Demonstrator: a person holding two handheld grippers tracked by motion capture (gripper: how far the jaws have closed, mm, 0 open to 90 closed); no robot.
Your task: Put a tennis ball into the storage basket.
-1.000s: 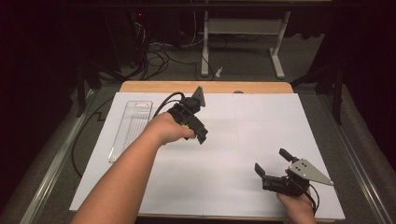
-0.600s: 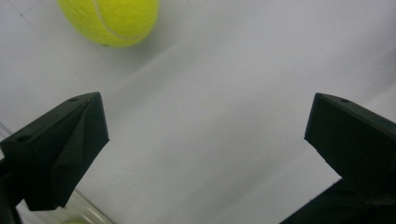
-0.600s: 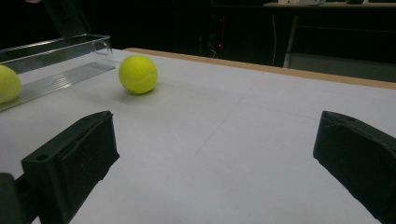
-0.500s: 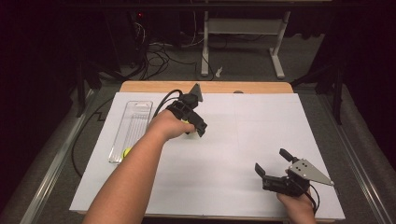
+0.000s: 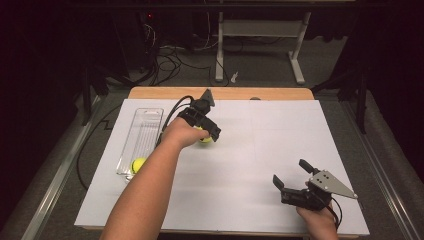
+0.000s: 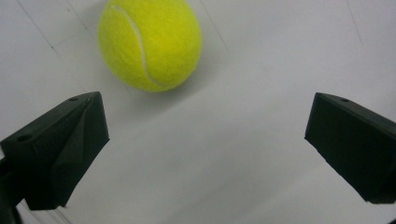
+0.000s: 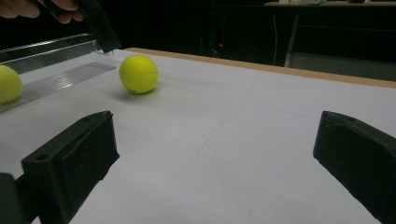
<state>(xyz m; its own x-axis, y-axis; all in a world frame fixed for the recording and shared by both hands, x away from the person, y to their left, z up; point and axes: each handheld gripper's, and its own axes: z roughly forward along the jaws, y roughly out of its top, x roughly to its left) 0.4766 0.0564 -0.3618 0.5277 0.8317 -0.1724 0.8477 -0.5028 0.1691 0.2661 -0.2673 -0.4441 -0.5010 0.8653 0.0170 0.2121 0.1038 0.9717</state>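
Observation:
A yellow tennis ball (image 5: 204, 139) lies on the white table sheet (image 5: 240, 165), partly under my left gripper (image 5: 212, 134). In the left gripper view the ball (image 6: 149, 42) sits just beyond the wide-open jaws of that gripper (image 6: 205, 140), nearer the left jaw and touching neither. A second tennis ball (image 5: 136, 164) rests in the near end of a clear plastic tray (image 5: 145, 125). My right gripper (image 5: 292, 175) is held low at the front right, open with nothing in it. From the right gripper (image 7: 215, 158) I see the loose ball (image 7: 138, 73) far ahead on the left.
The clear tray (image 7: 60, 77) lies lengthwise along the sheet's left side, with the other ball (image 7: 9, 84) in it. A wooden table edge (image 5: 220, 93) runs along the back. Cables and a desk frame (image 5: 260, 30) stand on the floor beyond.
The left forearm has swung a little to the right, uncovering the ball in the tray. The left gripper shifted slightly and the ball beneath it shows. The right gripper has stayed put.

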